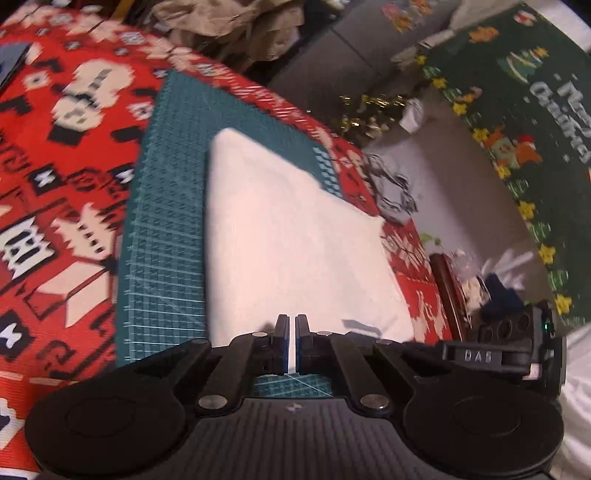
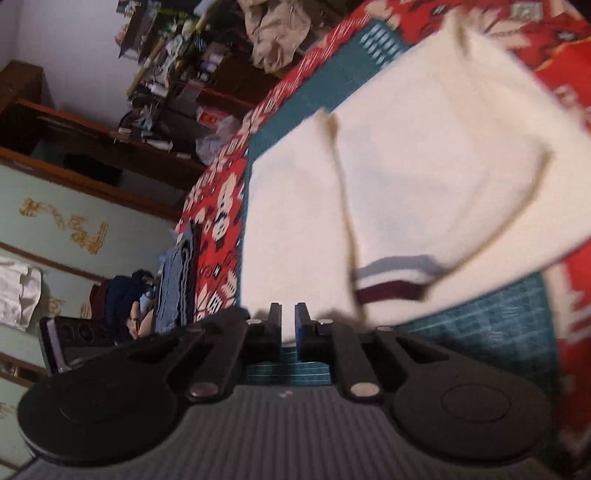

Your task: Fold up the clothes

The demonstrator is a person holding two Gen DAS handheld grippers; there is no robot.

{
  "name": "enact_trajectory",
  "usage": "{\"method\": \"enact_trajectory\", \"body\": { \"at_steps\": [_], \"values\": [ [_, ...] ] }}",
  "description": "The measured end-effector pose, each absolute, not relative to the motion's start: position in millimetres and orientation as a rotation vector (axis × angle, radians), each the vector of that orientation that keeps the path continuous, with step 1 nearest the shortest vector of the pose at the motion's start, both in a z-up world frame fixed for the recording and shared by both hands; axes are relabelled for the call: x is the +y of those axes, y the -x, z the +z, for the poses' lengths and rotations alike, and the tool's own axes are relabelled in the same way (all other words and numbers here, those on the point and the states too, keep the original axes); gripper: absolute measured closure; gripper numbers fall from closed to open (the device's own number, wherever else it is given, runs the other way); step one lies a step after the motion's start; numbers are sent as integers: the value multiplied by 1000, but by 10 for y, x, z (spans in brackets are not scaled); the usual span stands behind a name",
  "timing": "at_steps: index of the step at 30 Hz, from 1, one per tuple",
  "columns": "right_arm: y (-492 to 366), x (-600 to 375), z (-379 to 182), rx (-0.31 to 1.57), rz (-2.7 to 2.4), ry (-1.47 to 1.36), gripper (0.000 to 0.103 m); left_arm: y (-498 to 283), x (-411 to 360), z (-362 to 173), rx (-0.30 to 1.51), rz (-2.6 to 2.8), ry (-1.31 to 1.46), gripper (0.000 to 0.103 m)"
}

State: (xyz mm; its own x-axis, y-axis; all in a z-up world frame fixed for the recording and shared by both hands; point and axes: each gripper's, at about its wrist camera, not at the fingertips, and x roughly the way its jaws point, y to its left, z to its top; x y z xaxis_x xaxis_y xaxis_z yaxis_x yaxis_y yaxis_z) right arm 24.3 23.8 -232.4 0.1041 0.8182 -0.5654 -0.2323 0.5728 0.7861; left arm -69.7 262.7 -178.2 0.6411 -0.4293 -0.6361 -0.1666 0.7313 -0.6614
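Note:
A white garment (image 1: 288, 240) lies folded on a green cutting mat (image 1: 166, 221). In the right wrist view the garment (image 2: 424, 184) shows a sleeve folded across it, ending in a maroon and grey striped cuff (image 2: 391, 280). My left gripper (image 1: 291, 325) sits at the garment's near edge, jaws together, with a thin strip of white cloth pinched between the pads. At another edge of the garment my right gripper (image 2: 288, 321) holds a narrow gap between its fingers. White cloth shows in that gap, and the pads do not press on it.
The mat (image 2: 498, 321) rests on a red patterned cloth (image 1: 55, 166). A stack of folded blue clothes (image 2: 177, 288) sits at that cloth's edge. A crumpled beige fabric pile (image 1: 229, 22) lies behind, a green Christmas cloth (image 1: 535, 110) to the right, and cluttered wooden shelves (image 2: 92, 129) stand beyond.

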Motion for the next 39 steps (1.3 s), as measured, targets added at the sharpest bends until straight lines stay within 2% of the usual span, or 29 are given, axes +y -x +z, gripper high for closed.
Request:
{"method": "enact_trajectory", "body": {
  "at_steps": [3, 4, 11, 14, 17, 29, 31, 33, 39],
  "values": [
    [-251, 402, -2435, 1267, 834, -541, 95, 739, 2700, -1913, 899, -172, 799, 101],
    [-254, 392, -2468, 1269, 831, -538, 103, 766, 2711, -1926, 898, -177, 807, 101],
    [-289, -15, -2523, 1272, 764, -648, 103, 889, 2739, -1953, 900, -201, 812, 101],
    [-268, -136, -2449, 1244, 750, -659, 93, 955, 2751, -1895, 880, -204, 825, 102],
    [-234, -169, -2351, 1217, 773, -668, 93, 1014, 2826, -1793, 815, -210, 855, 102],
    [-189, 587, -2343, 1264, 871, -523, 93, 999, 2995, -2027, 847, -151, 918, 101],
    [-149, 630, -2342, 1270, 866, -468, 96, 1051, 3014, -2035, 860, -144, 908, 102],
    [-129, 632, -2288, 1267, 865, -444, 94, 1095, 3053, -2041, 852, -139, 916, 102],
    [-116, 805, -2010, 1216, 880, -372, 94, 1097, 3172, -2092, 818, -143, 974, 102]
  ]
}}
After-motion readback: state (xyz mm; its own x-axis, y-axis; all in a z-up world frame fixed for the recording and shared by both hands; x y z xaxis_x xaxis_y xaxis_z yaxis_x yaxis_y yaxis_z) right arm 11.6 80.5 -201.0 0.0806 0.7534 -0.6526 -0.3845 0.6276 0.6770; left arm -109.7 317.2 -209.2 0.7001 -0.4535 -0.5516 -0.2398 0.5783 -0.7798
